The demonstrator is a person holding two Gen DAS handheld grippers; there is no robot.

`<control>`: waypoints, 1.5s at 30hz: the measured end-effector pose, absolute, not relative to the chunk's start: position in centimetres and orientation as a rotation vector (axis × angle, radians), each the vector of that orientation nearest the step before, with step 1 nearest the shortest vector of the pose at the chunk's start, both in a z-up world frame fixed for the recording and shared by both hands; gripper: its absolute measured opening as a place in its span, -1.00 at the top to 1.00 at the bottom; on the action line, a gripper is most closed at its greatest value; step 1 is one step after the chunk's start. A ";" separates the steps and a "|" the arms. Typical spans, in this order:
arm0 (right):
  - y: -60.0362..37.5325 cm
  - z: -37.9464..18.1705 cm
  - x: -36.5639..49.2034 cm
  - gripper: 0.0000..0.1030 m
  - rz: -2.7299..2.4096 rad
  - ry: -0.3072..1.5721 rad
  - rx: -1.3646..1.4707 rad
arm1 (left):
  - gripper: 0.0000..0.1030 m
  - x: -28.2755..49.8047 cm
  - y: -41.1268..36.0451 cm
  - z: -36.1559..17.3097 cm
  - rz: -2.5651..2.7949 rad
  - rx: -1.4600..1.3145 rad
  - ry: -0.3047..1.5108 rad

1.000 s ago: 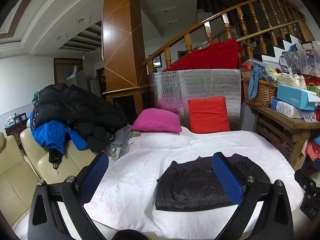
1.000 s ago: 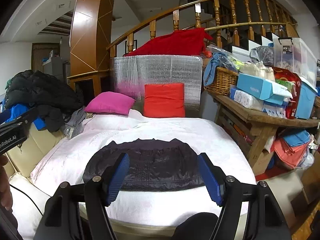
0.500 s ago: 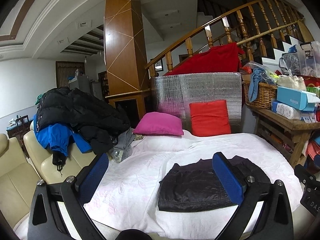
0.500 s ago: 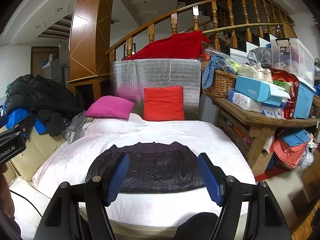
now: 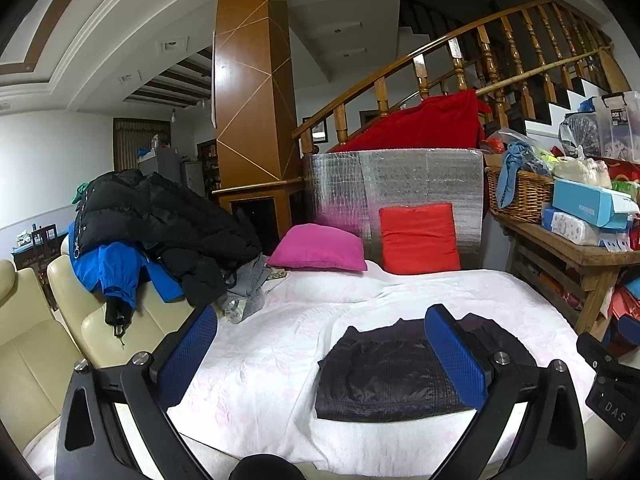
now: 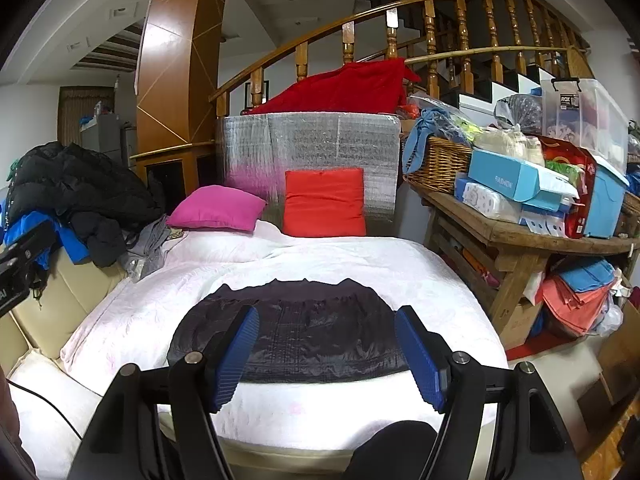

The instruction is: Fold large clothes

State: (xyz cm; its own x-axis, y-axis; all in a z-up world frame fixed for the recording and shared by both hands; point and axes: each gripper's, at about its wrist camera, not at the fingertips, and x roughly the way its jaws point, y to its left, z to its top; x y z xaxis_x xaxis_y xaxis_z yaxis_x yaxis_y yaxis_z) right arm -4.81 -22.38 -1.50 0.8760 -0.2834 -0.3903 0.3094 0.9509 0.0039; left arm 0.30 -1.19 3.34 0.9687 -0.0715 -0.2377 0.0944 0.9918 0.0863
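A dark folded jacket (image 6: 292, 336) lies flat on the white bedcover (image 6: 340, 264), near the front edge of the bed. Everything else is placed from it. The right gripper (image 6: 326, 354) hovers just in front of the jacket with its blue jaws spread wide and nothing between the pads. The left gripper (image 5: 320, 356) hangs in front of the jacket and off to its left, jaws equally wide and empty (its right pad overlaps the jacket in the left wrist view, though it seems to be above the cloth rather than touching). Behind the jacket, a pink cushion (image 6: 216, 208) and a red cushion (image 6: 324, 202) rest against a silver panel (image 6: 308, 140). To the jacket's left, a heap of black and blue coats (image 5: 152, 232) sits on a cream sofa (image 5: 52, 320); to its right stands a cluttered wooden table (image 6: 516, 240).
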 end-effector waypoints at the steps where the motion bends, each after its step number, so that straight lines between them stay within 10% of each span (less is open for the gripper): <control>1: -22.3 -1.5 -4.9 -0.44 -0.307 0.394 0.071 | -1.00 0.3 -1.1 3.3 -0.085 0.098 0.237; 45: -21.2 -1.0 -4.4 -0.44 -0.275 0.399 0.036 | -1.00 0.2 -0.6 3.2 -0.084 0.102 0.244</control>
State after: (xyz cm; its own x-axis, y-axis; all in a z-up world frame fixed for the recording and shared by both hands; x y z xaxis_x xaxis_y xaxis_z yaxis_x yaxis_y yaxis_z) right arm -4.38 -21.21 -1.01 0.8848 -0.2577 -0.3881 0.2716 0.9622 -0.0197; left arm 0.22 -0.63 3.18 0.9669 -0.0704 -0.2453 0.0952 0.9913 0.0909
